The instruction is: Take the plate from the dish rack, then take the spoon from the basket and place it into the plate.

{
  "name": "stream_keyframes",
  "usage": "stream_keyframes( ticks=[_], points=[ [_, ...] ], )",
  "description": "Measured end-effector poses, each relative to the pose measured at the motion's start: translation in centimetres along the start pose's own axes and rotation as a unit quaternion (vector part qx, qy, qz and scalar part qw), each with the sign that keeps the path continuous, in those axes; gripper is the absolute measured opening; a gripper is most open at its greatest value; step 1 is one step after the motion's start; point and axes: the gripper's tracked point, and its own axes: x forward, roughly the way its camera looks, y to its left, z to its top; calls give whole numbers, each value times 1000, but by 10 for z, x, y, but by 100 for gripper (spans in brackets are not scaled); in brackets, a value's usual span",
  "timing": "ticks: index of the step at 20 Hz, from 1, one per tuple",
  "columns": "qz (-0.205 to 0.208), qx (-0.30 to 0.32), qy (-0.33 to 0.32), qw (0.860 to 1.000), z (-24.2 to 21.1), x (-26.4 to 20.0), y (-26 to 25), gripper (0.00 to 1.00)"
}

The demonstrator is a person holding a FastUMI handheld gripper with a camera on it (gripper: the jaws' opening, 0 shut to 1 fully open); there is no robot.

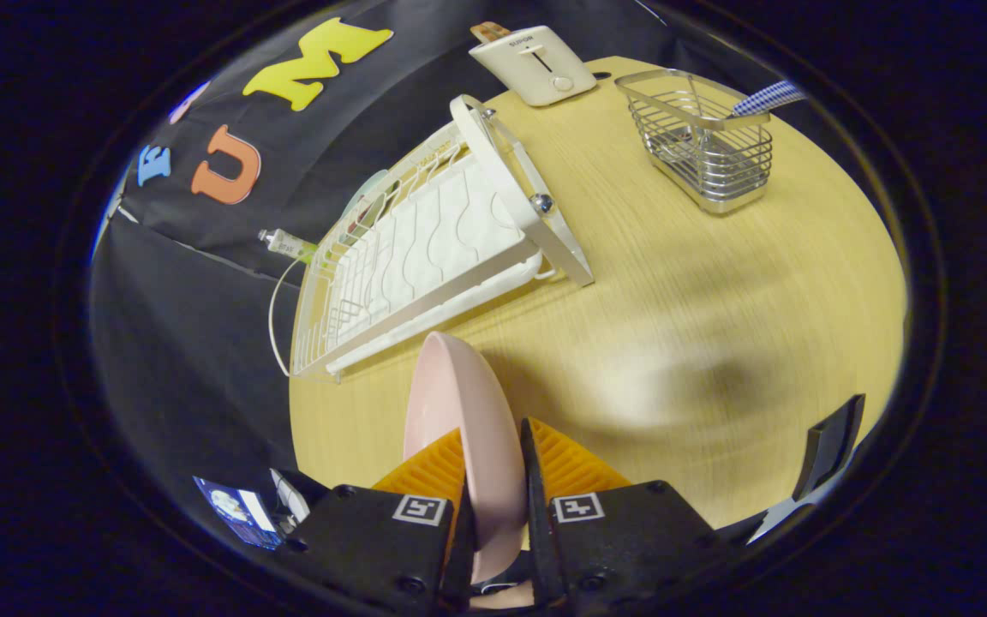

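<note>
1. Gripper (493,467) clamps the pink plate (459,411) on edge, both fingers pressing, clear of the white rack (425,257).
2. Best lowered flat on bare table (673,300), near the wire basket (703,146) holding the spoon (768,98).

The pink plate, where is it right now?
In the gripper view the pink plate stands on edge between the gripper's two fingers, clamped by both, above the wooden table and just this side of the white dish rack.
</note>
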Motion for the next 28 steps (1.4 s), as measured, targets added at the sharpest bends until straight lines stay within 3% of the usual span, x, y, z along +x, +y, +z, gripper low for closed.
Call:
stream_keyframes(
  ticks=[11,14,16,19,22,25,28],
  points=[
    [-21,-45,-24,998,7,1,-13,50],
    [-33,-94,-63,993,10,-17,-15,54],
    [-50,-133,-102,985,13,-33,-20,65],
    [-77,-178,-169,966,19,-63,-31,76],
    [-109,-202,-249,941,30,-92,-50,77],
    [-170,-233,-350,891,53,-126,-76,78],
    [-195,-240,-429,849,67,-153,-89,91]
  ],
)
